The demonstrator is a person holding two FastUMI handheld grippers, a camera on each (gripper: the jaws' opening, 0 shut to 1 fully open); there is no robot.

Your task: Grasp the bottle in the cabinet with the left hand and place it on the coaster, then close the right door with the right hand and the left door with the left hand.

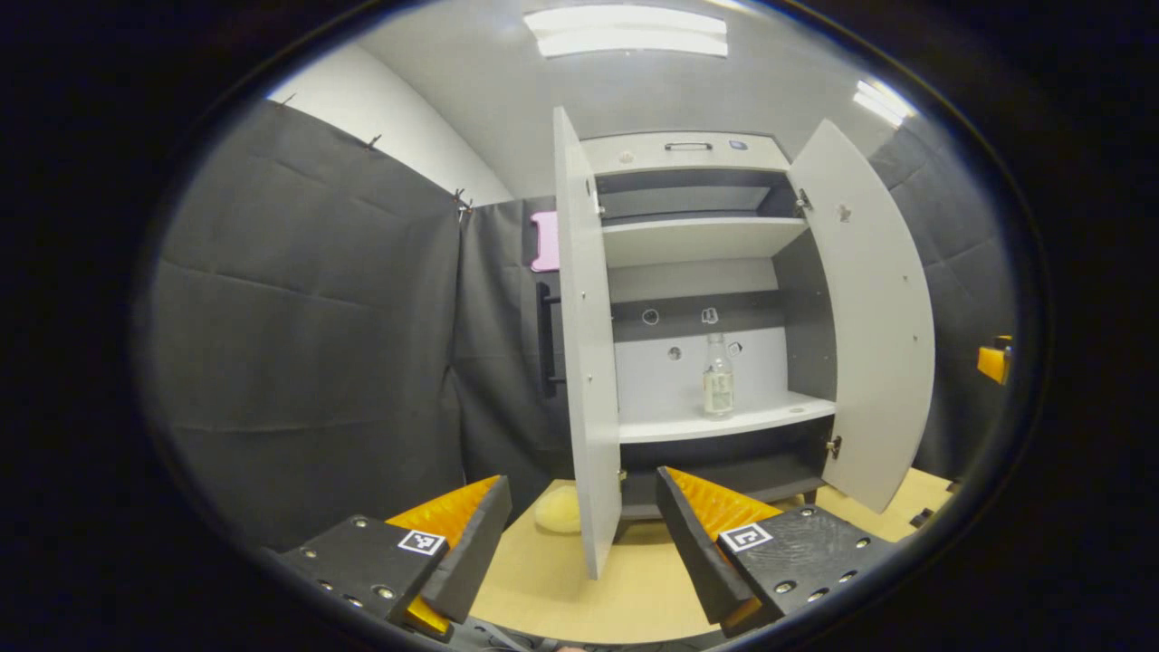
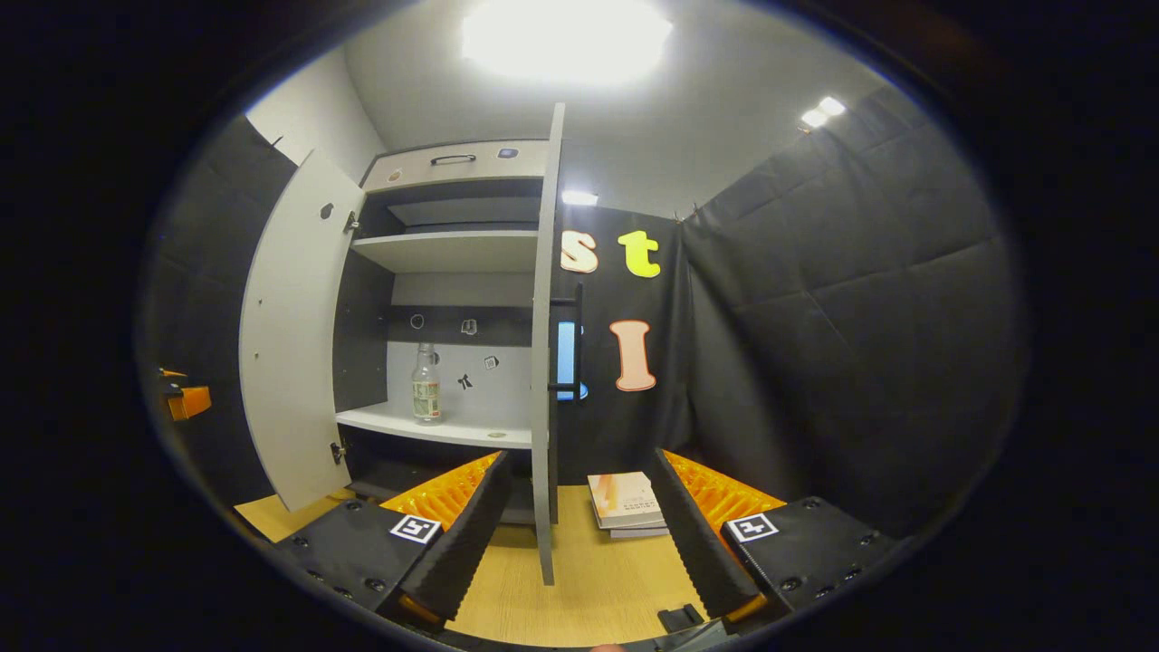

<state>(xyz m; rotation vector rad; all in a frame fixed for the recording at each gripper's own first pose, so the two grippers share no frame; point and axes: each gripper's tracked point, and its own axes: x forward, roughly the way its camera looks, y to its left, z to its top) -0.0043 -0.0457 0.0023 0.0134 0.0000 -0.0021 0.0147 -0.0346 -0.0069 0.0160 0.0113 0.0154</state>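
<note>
So, your cabinet sits at the back of the wooden surface with both doors swung wide: the left door edge-on in the left gripper view, the right door edge-on in the right gripper view. The bottle stands upright on the lower shelf, long axis vertical, neck pointing up, well back from both grippers. There's a stack of books on the surface beside the cabinet, and a pale round coaster peeks out behind the left door. Your left gripper and right gripper both have their jaws spread wide, holding nothing.
</note>
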